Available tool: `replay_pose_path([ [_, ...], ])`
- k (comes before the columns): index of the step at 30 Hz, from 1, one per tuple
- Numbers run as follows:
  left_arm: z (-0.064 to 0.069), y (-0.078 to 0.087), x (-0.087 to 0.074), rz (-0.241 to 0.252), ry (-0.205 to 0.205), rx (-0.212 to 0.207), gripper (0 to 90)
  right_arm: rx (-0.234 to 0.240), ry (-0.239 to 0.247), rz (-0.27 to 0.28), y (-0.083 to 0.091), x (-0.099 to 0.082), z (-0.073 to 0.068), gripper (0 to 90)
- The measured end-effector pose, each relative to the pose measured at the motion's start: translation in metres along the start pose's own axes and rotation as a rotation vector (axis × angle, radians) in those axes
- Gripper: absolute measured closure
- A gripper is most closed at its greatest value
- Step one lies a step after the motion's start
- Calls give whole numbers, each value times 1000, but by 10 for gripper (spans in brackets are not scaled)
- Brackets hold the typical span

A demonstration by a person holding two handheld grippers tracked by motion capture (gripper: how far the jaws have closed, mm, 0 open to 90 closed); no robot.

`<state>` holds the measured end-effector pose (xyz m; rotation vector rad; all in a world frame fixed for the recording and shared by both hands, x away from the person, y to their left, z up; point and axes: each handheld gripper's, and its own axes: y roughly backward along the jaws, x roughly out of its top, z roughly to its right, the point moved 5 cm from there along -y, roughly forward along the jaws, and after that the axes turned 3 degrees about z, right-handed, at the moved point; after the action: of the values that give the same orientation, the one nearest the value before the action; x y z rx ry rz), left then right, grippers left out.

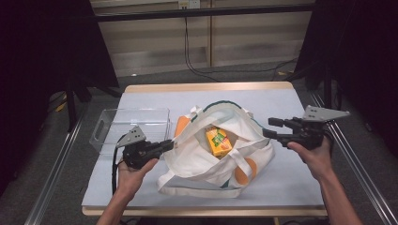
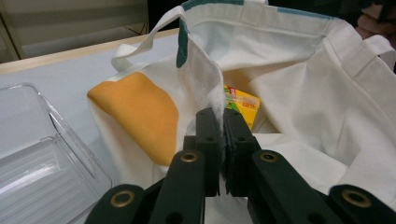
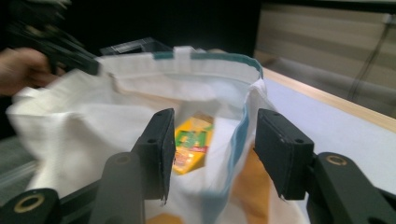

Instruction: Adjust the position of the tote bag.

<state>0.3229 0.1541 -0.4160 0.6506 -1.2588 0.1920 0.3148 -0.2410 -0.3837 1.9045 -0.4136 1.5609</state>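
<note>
A white cloth bag (image 1: pixel 206 161) with teal trim and orange patches lies open in the middle of the table. Inside it lies a yellow carton (image 1: pixel 218 141), also seen past the jaws as the carton (image 2: pixel 243 105) and the carton (image 3: pixel 191 144). My left gripper (image 1: pixel 170 144) is shut on the bag's left rim; the cloth is pinched between the pads of that gripper (image 2: pixel 223 116). My right gripper (image 1: pixel 268 127) hovers at the bag's right rim. In the right gripper view that gripper (image 3: pixel 212 154) stands open, the teal-edged rim loose between its jaws, not pressed.
A clear plastic bin (image 1: pixel 112 123) stands left of the bag, close to my left hand. The table's wooden far edge (image 1: pixel 206 87) borders a grey floor with cables. Metal rails run along both sides of the table.
</note>
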Motion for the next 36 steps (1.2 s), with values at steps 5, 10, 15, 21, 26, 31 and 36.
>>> replay_pose_path([
  [5, -6, 3, 0, -14, -8, 52, 871, -10, -25, -125, -31, -14, 10, 638],
  [10, -17, 6, -14, -54, 30, 82, 881, -15, -20, -193, -30, -34, 15, 886],
  [15, -29, 11, -29, -95, 48, 106, 884, -58, -31, -222, -19, -52, 28, 891],
  [21, -39, 10, -42, -141, 56, 123, 885, -98, -12, -258, -21, -70, 35, 892],
  [26, -39, 4, -55, -178, 55, 120, 886, -126, -31, -292, -22, -90, 46, 892],
  [31, -42, 0, -66, -203, 64, 114, 886, -135, -26, -324, -30, -101, 50, 892],
  [36, -43, -4, -76, -227, 88, 123, 886, -142, -36, -337, -35, -110, 52, 892],
])
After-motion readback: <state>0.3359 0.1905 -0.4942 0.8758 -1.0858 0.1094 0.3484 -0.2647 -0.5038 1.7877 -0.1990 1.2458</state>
